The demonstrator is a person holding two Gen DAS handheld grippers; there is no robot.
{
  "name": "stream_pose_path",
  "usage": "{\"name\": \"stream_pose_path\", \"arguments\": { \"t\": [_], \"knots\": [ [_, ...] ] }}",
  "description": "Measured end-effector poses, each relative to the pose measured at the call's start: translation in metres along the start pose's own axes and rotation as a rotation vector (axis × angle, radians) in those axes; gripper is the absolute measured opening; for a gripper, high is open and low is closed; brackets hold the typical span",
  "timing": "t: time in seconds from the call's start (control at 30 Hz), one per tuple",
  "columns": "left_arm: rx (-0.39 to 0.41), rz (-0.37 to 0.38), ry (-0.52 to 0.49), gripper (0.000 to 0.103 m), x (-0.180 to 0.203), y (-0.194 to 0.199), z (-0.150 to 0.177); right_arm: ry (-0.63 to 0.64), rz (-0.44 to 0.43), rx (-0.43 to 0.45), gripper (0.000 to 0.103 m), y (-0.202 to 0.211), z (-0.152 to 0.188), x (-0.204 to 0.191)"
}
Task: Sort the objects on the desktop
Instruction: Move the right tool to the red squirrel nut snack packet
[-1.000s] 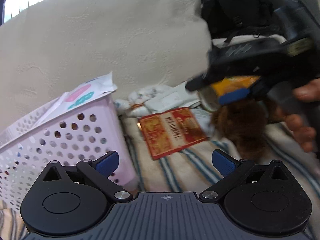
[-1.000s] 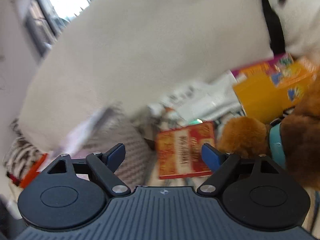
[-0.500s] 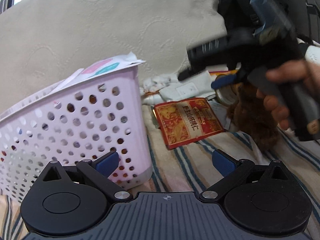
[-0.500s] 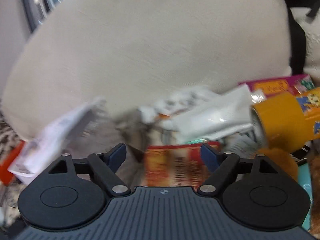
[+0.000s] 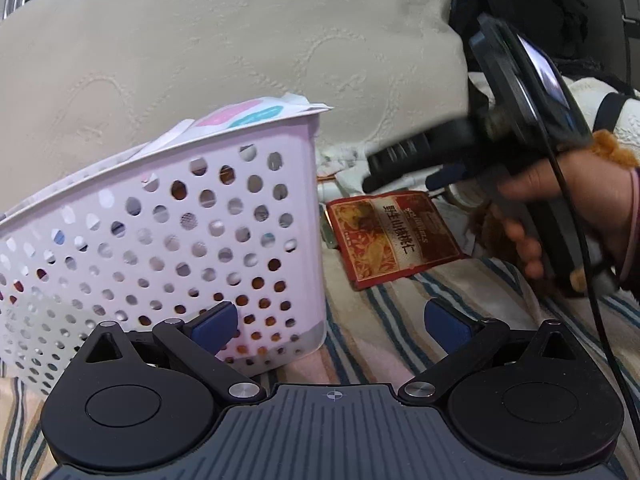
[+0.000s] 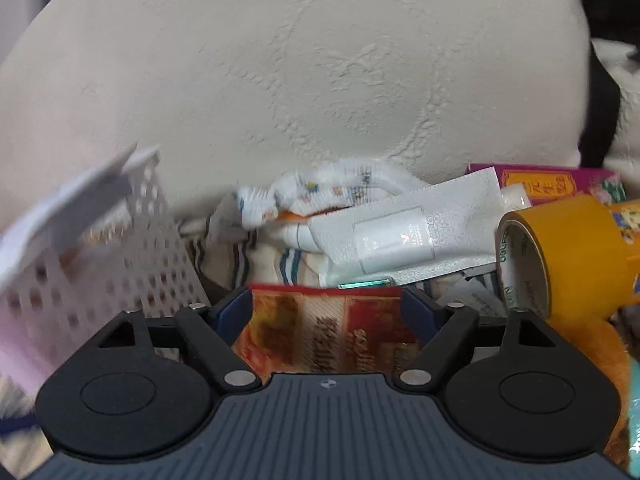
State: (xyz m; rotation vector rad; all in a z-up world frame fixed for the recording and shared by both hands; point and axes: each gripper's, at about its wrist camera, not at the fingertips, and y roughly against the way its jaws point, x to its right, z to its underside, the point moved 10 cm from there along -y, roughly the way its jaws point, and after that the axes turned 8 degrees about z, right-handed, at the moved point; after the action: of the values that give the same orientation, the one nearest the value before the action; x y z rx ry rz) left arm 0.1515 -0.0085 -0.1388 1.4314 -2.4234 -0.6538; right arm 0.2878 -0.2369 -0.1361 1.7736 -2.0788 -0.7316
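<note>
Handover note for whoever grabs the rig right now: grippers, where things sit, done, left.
Left gripper: open, empty, low beside the pink perforated basket.
Right gripper: nothing gripped, jaws opening; the red snack packet lies flat between its fingers, not pinched.
Things: the packet lies on the striped cloth, just right of the basket. Behind it are a white sachet and a roll of yellow tape, with a brown plush toy at right.
Done: papers and small items already in the basket.
Left: grip the packet, likely basket it, then sort the rest.
</note>
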Motion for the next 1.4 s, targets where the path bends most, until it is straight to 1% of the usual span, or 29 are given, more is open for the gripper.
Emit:
{"name": "stream_pose_path", "arguments": {
  "t": [0.07,0.1,0.17,0.2,0.27,0.3,0.33,0.37,0.4,0.43,0.47,0.5,0.6,0.63,0.7,0.73,0.77,0.83,0.87,0.9,0.93,1.0,1.03,1.1,1.13,1.2,1.23,1.3,1.4],
  "knots": [
    [-0.002,-0.006,0.002,0.103,-0.002,0.0,0.001,0.069,0.019,-0.005,0.085,0.001,0.006,-0.003],
    [-0.003,-0.007,0.01,0.103,-0.002,-0.001,0.001,0.087,0.02,-0.027,0.09,-0.001,0.009,-0.006],
    [0.0,0.002,0.029,0.103,-0.003,-0.001,0.001,0.162,0.024,-0.123,0.098,-0.016,0.016,-0.014],
    [0.001,0.005,0.033,0.103,-0.003,0.0,0.0,0.199,0.047,-0.164,0.098,-0.024,0.021,-0.016],
    [0.007,0.009,0.029,0.103,-0.001,0.004,-0.001,0.19,0.068,-0.163,0.098,-0.032,0.022,-0.013],
    [0.01,0.01,0.022,0.103,-0.001,0.005,-0.001,0.155,0.049,-0.145,0.088,-0.03,0.02,-0.012],
    [0.011,0.009,0.015,0.103,-0.001,0.007,-0.001,0.094,0.028,-0.138,0.083,-0.026,0.019,-0.009],
    [0.012,0.005,0.011,0.103,-0.002,0.008,-0.001,0.054,0.011,-0.13,0.064,-0.023,0.02,-0.006],
    [0.012,0.002,0.012,0.103,-0.002,0.009,-0.001,0.056,-0.007,-0.127,0.032,-0.022,0.023,-0.005],
    [0.012,-0.003,0.019,0.103,-0.004,0.01,-0.001,0.088,-0.006,-0.131,0.015,-0.02,0.029,-0.005],
    [0.015,-0.006,0.026,0.103,-0.005,0.011,-0.001,0.127,-0.002,-0.142,0.003,-0.018,0.038,-0.006],
    [0.019,-0.007,0.036,0.103,-0.006,0.011,-0.002,0.159,-0.011,-0.136,0.0,-0.015,0.044,-0.009],
    [0.021,-0.003,0.046,0.103,-0.008,0.019,-0.002,0.201,-0.067,-0.126,0.0,0.004,0.059,-0.025],
    [0.021,-0.006,0.041,0.103,-0.008,0.02,-0.001,0.186,-0.114,-0.133,0.0,0.013,0.063,-0.03],
    [0.02,-0.014,0.032,0.103,-0.009,0.021,-0.002,0.151,-0.248,-0.206,0.0,0.029,0.078,-0.043],
    [0.02,-0.018,0.03,0.103,-0.009,0.02,-0.002,0.171,-0.302,-0.236,0.0,0.038,0.086,-0.05],
    [0.021,-0.021,0.032,0.103,-0.011,0.021,-0.002,0.216,-0.283,-0.211,0.003,0.045,0.09,-0.051],
    [0.022,-0.023,0.047,0.103,-0.015,0.025,-0.004,0.34,-0.167,-0.095,0.029,0.055,0.086,-0.046],
    [0.023,-0.023,0.053,0.103,-0.017,0.026,-0.003,0.41,-0.124,-0.051,0.07,0.058,0.084,-0.046],
    [0.022,-0.027,0.056,0.103,-0.018,0.025,-0.002,0.475,-0.092,-0.009,0.09,0.062,0.082,-0.048],
    [0.02,-0.03,0.056,0.103,-0.018,0.025,-0.001,0.558,-0.066,0.039,0.089,0.065,0.082,-0.052],
    [0.014,-0.032,0.055,0.103,-0.02,0.027,0.0,0.692,-0.058,0.036,0.087,0.067,0.091,-0.064],
    [0.014,-0.033,0.055,0.103,-0.02,0.027,0.001,0.733,-0.055,0.019,0.087,0.066,0.096,-0.069],
    [0.015,-0.027,0.063,0.103,-0.021,0.027,0.001,0.801,-0.048,0.059,0.087,0.067,0.101,-0.076],
    [0.015,-0.023,0.068,0.103,-0.021,0.026,0.001,0.838,-0.016,0.079,0.087,0.064,0.103,-0.078],
    [0.012,-0.021,0.073,0.103,-0.022,0.024,0.002,0.889,0.034,0.085,0.087,0.05,0.105,-0.078],
    [0.01,-0.023,0.07,0.103,-0.022,0.023,0.002,0.888,0.026,0.091,0.087,0.047,0.106,-0.079],
    [0.007,-0.028,0.067,0.103,-0.023,0.021,0.003,0.878,0.018,0.098,0.093,0.042,0.101,-0.077],
    [0.006,-0.027,0.08,0.103,-0.026,0.02,0.004,0.899,0.047,0.136,0.097,0.029,0.093,-0.075]
  ]
}}
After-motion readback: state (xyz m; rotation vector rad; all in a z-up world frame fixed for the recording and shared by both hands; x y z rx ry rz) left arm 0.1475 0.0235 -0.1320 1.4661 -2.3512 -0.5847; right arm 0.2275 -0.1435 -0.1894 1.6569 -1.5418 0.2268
